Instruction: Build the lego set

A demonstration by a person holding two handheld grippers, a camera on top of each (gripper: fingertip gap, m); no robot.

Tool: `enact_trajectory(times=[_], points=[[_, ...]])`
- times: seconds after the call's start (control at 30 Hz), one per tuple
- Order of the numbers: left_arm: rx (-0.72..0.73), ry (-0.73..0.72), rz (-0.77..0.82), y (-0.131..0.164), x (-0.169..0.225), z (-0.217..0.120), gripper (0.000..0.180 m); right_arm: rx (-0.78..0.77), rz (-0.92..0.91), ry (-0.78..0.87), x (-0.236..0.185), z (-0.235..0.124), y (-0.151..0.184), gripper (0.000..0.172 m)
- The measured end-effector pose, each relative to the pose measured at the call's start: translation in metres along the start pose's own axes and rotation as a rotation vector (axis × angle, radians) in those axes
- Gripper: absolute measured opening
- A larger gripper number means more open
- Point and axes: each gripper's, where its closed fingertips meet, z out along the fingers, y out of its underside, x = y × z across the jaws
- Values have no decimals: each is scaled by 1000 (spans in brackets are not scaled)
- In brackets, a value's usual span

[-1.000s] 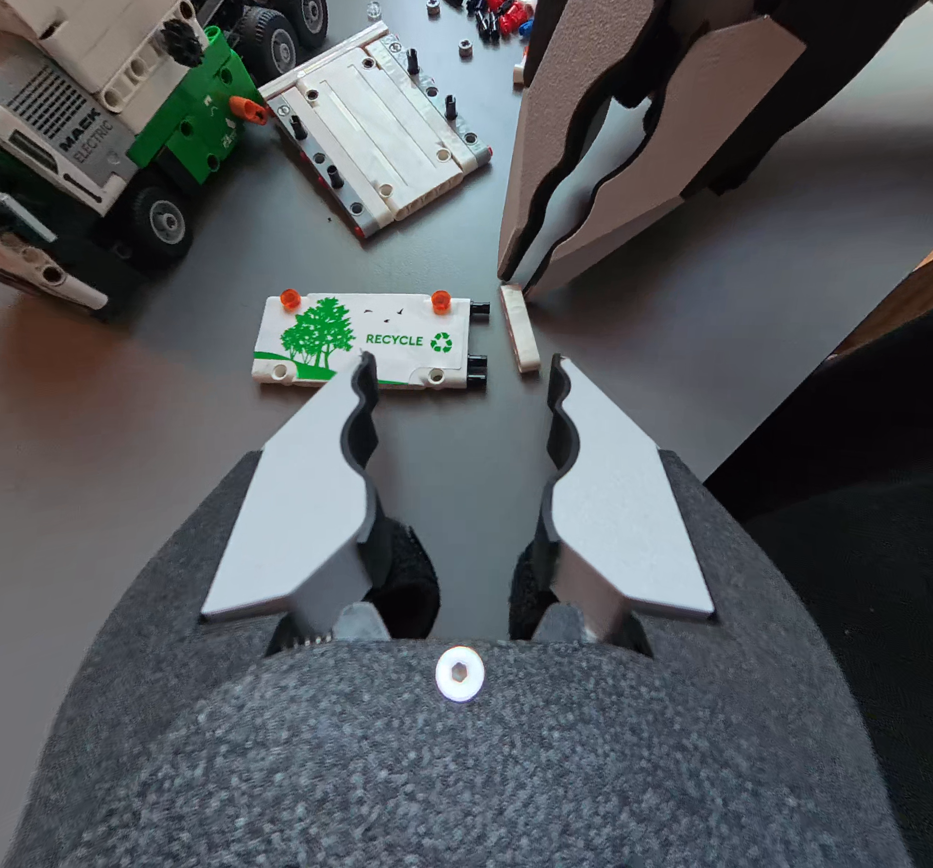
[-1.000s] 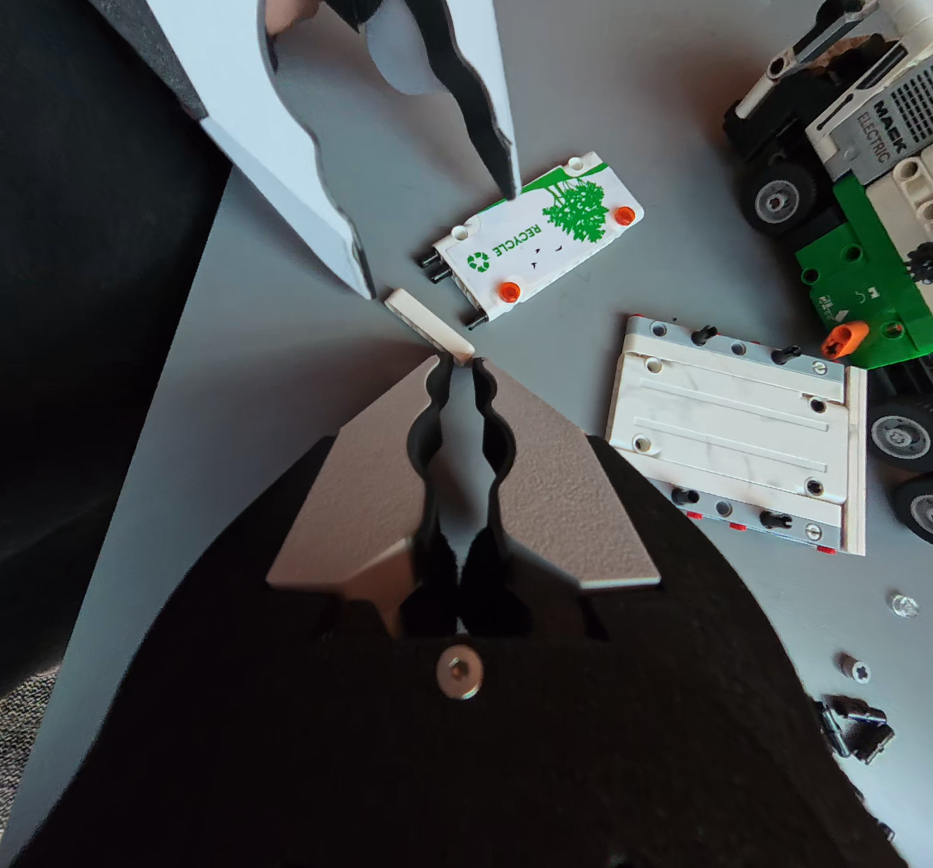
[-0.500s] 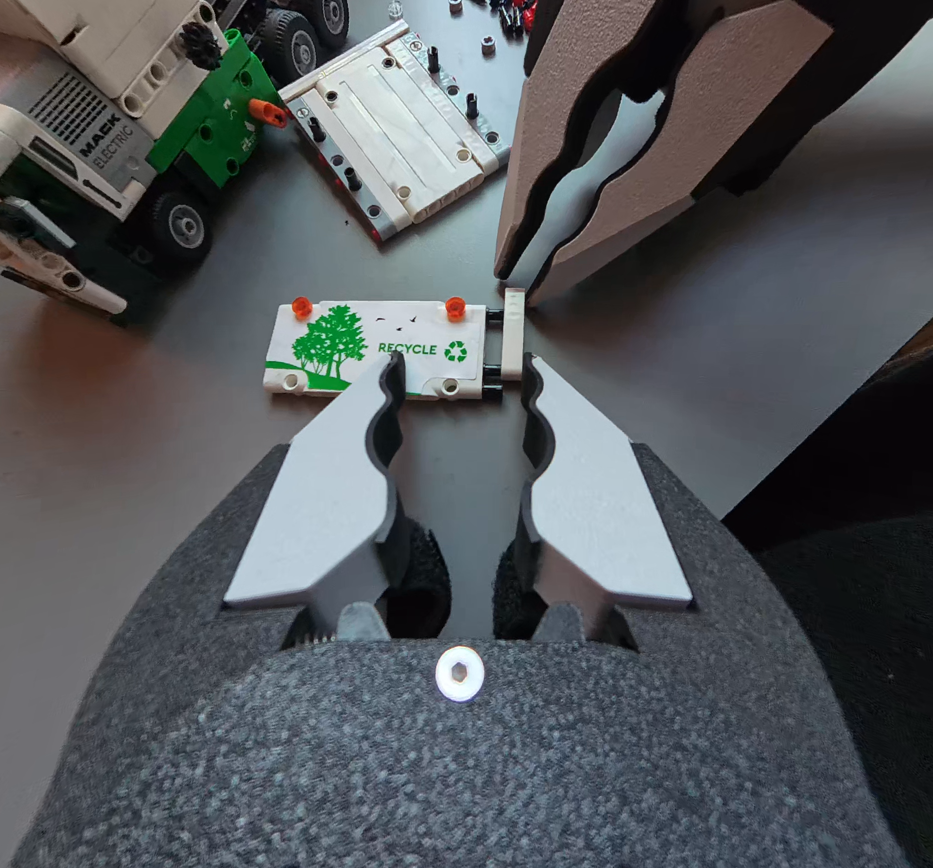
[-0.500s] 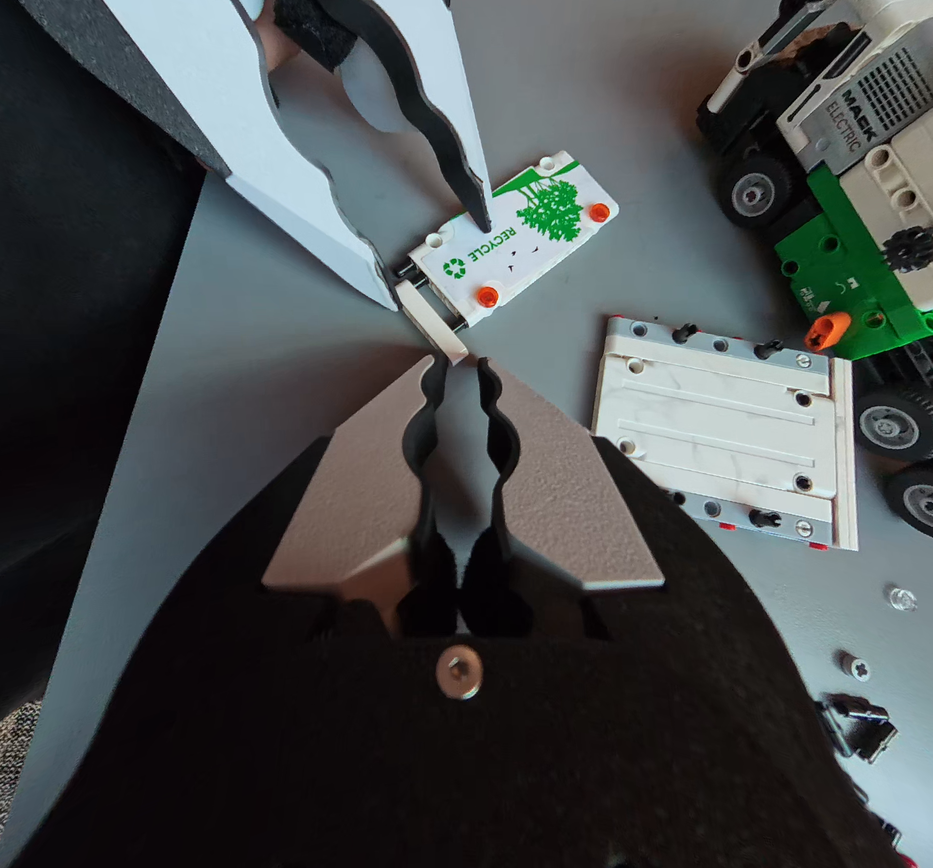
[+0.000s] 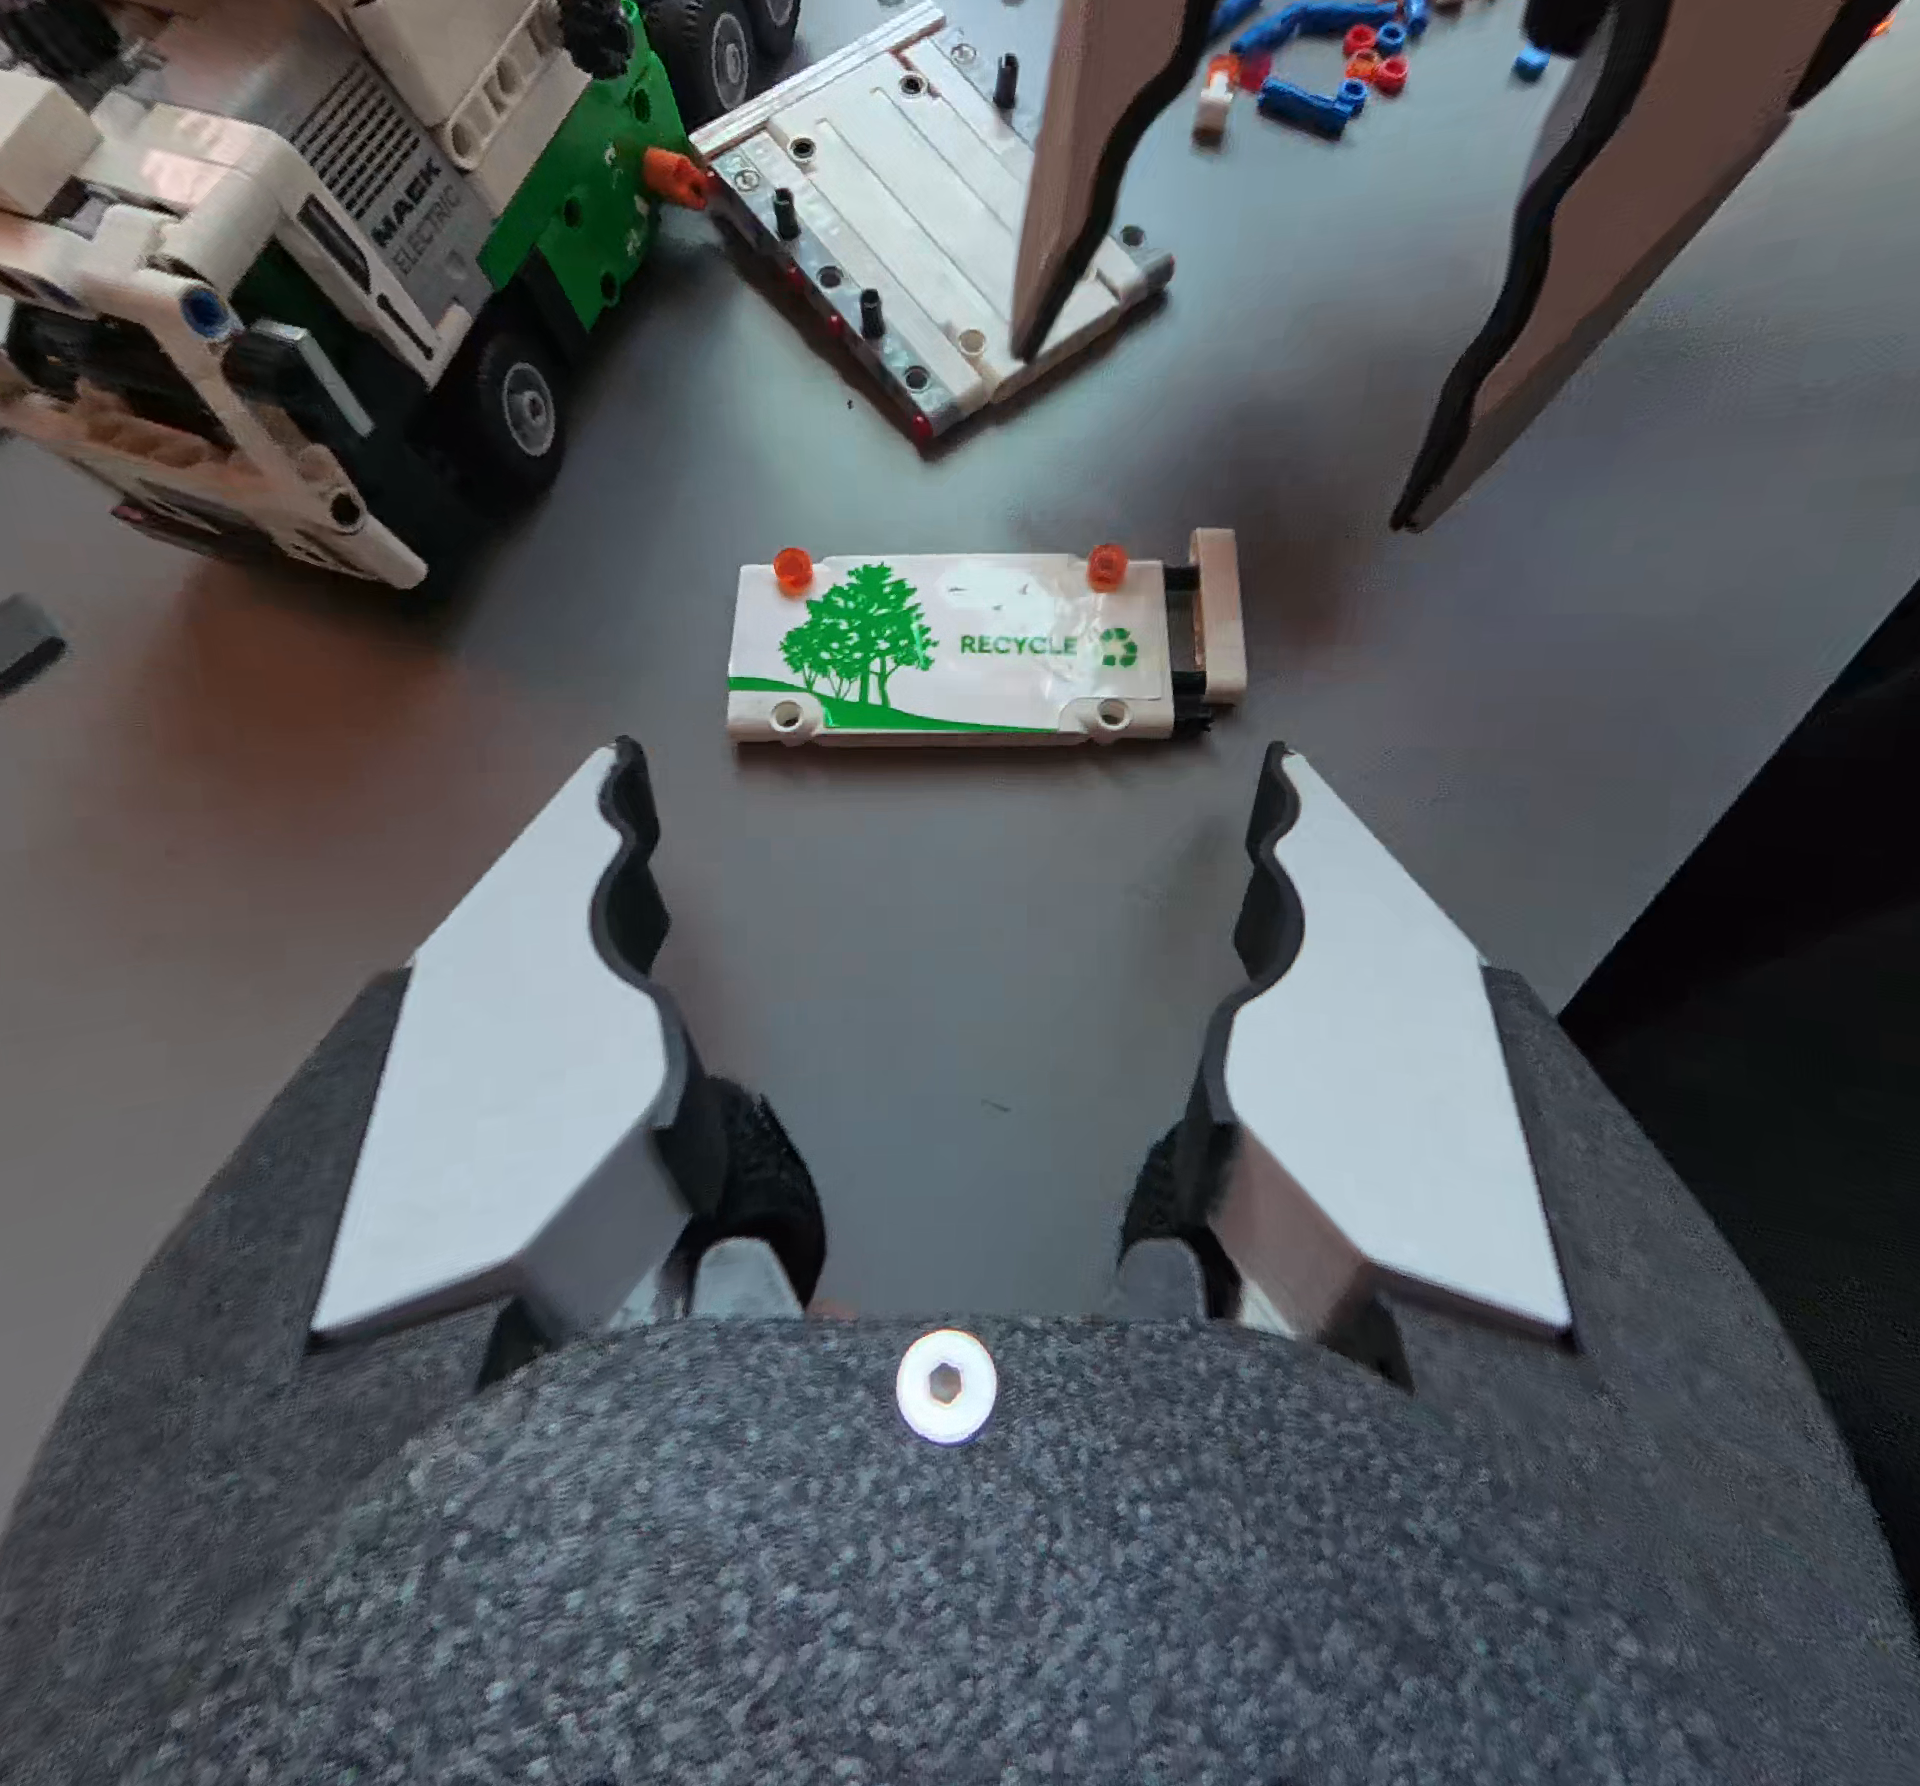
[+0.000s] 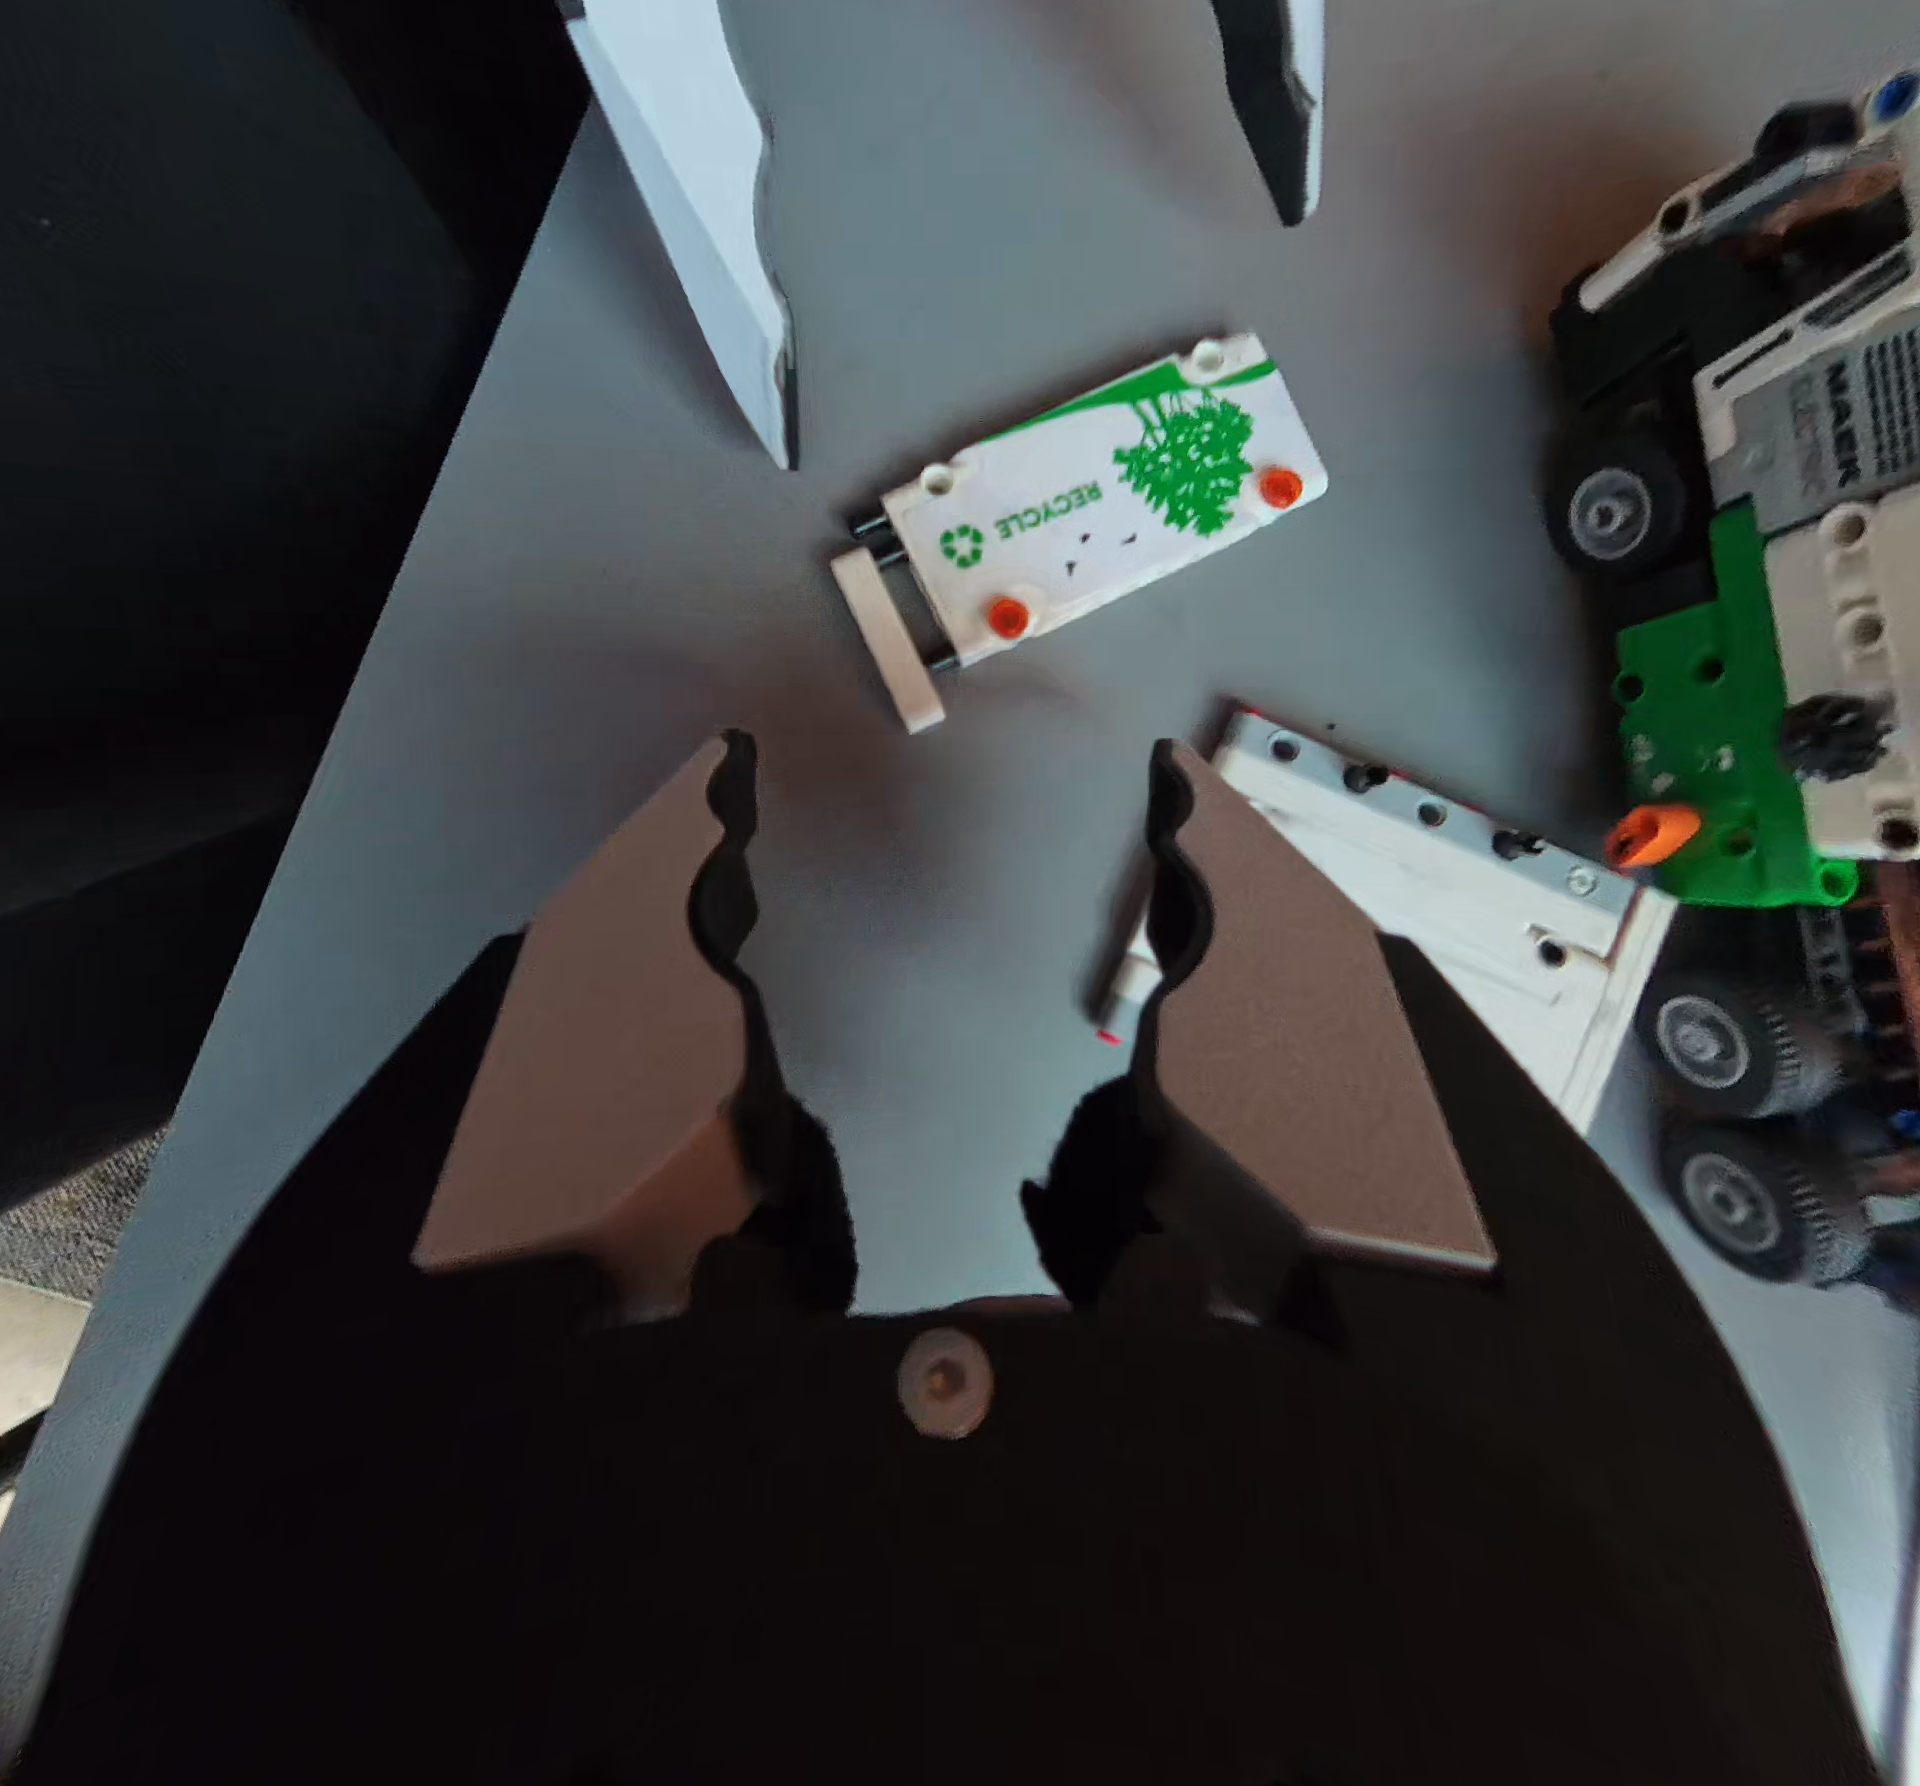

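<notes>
The left tongs (image 5: 951, 760) are standing wide apart with nothing between them; their fingers (image 5: 520, 1009) are flat pale-grey plates with wavy black inner pads, projecting from a speckled grey felt-like body. The right tongs (image 6: 945, 749) are likewise spread and bare, with matte brown-grey plates, the same scalloped black pads, and a black body. Both pairs are hovering over a smooth dark-grey worktop (image 5: 312, 801). Lying flat on it, just beyond the left tips and centred between them, is a white rectangular brick panel (image 5: 951, 650) carrying a glossy green tree sticker and two orange studs; a short cream beam (image 5: 1218, 614) is sitting on black pins at its end. In the right wrist view that beam (image 6: 888, 640) is lying just ahead of the tips, apart from them. A ribbed white-and-grey plate (image 5: 914, 209) is resting farther out, beside a white-and-green brick truck (image 5: 343, 209), with small loose blue and red pieces (image 5: 1320, 63) scattered beyond.
</notes>
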Motion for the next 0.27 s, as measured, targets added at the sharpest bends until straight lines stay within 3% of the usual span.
enact_trajectory(times=[0.03, 0.1, 0.27], points=[[9, 33, -18, -2, 0, 0, 107, -3, -32, -20, 5, 0, -5, 78], [21, 86, -50, -2, -1, 1, 116, -51, -89, -48, 17, 3, -9, 92], [6, 213, -52, 0, -4, 2, 109, -128, -293, -137, 24, 18, -29, 108]])
